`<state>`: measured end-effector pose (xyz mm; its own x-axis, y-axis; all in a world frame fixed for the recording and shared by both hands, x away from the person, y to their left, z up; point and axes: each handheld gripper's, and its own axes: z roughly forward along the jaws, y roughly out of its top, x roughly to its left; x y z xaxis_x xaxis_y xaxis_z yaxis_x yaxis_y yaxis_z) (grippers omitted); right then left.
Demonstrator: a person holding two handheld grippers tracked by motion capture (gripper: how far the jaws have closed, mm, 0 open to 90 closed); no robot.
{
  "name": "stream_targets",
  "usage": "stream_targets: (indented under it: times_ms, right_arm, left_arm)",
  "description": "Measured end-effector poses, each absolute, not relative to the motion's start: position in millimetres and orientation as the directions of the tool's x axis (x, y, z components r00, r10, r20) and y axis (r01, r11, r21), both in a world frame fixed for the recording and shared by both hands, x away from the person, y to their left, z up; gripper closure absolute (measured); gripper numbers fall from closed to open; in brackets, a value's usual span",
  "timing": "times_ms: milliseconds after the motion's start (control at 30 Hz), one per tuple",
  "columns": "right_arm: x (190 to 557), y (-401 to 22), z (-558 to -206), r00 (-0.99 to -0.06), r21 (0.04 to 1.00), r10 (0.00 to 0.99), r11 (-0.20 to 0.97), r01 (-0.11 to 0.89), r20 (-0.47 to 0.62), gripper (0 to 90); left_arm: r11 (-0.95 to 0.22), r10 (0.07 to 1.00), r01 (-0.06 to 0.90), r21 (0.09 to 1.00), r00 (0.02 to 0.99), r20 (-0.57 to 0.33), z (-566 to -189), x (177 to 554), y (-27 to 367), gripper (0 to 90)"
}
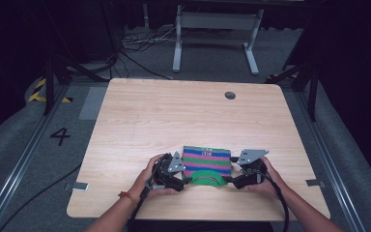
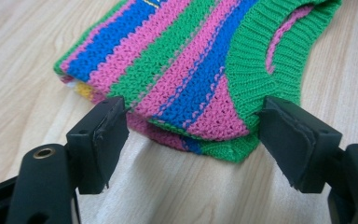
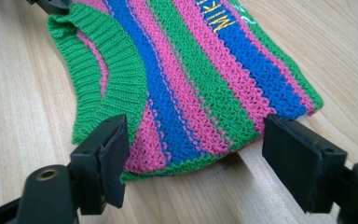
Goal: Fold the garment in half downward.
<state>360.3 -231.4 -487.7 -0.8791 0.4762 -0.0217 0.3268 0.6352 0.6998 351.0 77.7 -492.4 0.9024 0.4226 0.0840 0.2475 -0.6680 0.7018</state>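
- A folded knitted garment (image 1: 206, 160), striped in green, pink and blue, is seen lying flat on the wooden counter (image 1: 174, 121), near the edge closest to the person and roughly midway across.
- Its green ribbed neckband (image 1: 206, 178) is turned toward the person; a small patch with yellow lettering (image 3: 223, 18) is carried on a blue stripe.
- The left gripper (image 1: 186, 181) is held by the left hand (image 1: 150, 176) at the garment's left near corner, low over the counter.
- In the left gripper view, the fingers (image 2: 103, 140) are seen spread wide apart, with the folded corner of the garment (image 2: 186, 79) lying between them; the left finger appears to touch or nearly touch the folded edge, while the other (image 2: 298, 140) sits just beside the green neckband (image 2: 261, 60). Nothing is clamped.
- The right gripper (image 1: 233, 181) is held by the right hand (image 1: 268, 180) at the garment's right near corner.
- In the right gripper view, the fingers (image 3: 105, 158) are likewise spread wide, and the near edge of the garment (image 3: 191, 93) lies between them; the left finger overlaps the neckband (image 3: 107, 70) edge in the picture, though contact cannot be told, and the other finger (image 3: 303, 158) stands just beside the striped corner, on the bare counter (image 3: 345, 70).
- At the top left of that view, a dark part of the left gripper (image 3: 51, 5) is seen at the far end of the neckband.
- A round dark hole (image 1: 230, 95) is set in the counter near its far edge, well apart from the garment.
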Motion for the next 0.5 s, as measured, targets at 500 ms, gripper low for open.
stream_targets:
  times_ms: [500]
  right_arm:
    - [354.5,-252.4,-453.0,-0.870,0.704,0.483,0.651,0.283,-0.097,26.8]
  left_arm:
    - [-0.683,0.438,0.255,0.684,0.893,0.104,-470.1,349.4,101.1,27.3]
